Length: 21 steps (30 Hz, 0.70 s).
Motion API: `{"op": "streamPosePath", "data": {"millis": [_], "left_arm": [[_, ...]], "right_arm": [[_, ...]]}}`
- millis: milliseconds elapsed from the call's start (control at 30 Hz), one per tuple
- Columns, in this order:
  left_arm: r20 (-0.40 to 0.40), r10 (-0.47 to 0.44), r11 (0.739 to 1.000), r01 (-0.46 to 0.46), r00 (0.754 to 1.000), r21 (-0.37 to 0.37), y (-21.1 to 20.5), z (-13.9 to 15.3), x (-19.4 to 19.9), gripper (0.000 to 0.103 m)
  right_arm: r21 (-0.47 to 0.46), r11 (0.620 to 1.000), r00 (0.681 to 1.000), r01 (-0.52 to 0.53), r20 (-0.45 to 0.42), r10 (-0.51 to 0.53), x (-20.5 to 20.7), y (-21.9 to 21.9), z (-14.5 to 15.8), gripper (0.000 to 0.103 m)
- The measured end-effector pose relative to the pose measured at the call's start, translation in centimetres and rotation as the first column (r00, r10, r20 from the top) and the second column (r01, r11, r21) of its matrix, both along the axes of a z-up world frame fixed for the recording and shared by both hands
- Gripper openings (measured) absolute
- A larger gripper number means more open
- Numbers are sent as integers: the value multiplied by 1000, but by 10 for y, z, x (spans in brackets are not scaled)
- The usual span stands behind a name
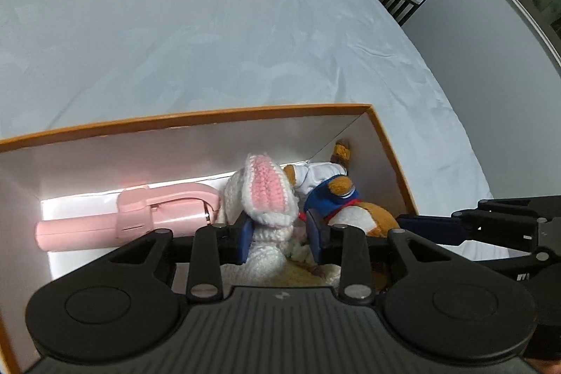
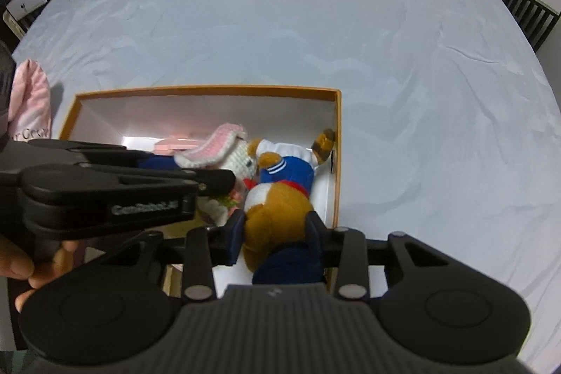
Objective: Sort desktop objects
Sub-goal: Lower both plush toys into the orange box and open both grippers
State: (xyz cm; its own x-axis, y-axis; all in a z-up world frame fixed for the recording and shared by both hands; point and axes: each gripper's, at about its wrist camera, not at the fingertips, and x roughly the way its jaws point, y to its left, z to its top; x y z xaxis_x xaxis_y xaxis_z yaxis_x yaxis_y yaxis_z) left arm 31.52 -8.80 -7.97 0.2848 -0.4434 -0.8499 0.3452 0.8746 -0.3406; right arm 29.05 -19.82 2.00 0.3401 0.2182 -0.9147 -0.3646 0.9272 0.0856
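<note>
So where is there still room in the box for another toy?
The orange cardboard box is crowded at its right end, where the white crocheted bunny and the brown plush bear in blue pile up. Free floor shows only left of the pink plastic stick. The grey bedsheet beyond is bare.

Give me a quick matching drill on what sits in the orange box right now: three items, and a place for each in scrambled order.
Items:
1. pink folding stick
2. crocheted white rabbit
3. brown plush in blue outfit

Places:
A. between the left gripper's fingers
B. between the right gripper's fingers
C. lying along the left part of the orange box

Pairs: 1-C, 2-A, 3-B
</note>
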Motion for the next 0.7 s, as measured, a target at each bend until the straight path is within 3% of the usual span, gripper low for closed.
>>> {"op": "streamPosePath", "data": {"millis": [67,200,367,533,600,667,700], "left_arm": [[-13,10,1000,-10,1000,-6,-1,-7,6,35],[-65,7,998,-11,998,-65,-8,-15,16,12],[-57,-14,998,10,998,-58,-17,-19,15,12],[-19,-24,1000,24,1000,-17,-5,-1,4,12],[6,-53,999,53,999,-1,4,12,-6,16],[14,-88,996,87,996,32,8,20,-17,31],[5,-97,994,96,995,56,10,20,-20,33]], "right_arm": [[-19,1000,1000,-8,14,9,4,5,-3,38],[8,999,999,-50,3,50,10,10,-11,25],[-79,993,995,-93,33,96,9,19,-18,26],[-87,983,984,-159,70,165,-2,15,-6,28],[-107,970,970,-220,79,229,-16,15,0,32],[-143,944,947,-298,80,312,-32,16,2,34],[-176,922,929,-346,76,363,-41,20,0,34]]}}
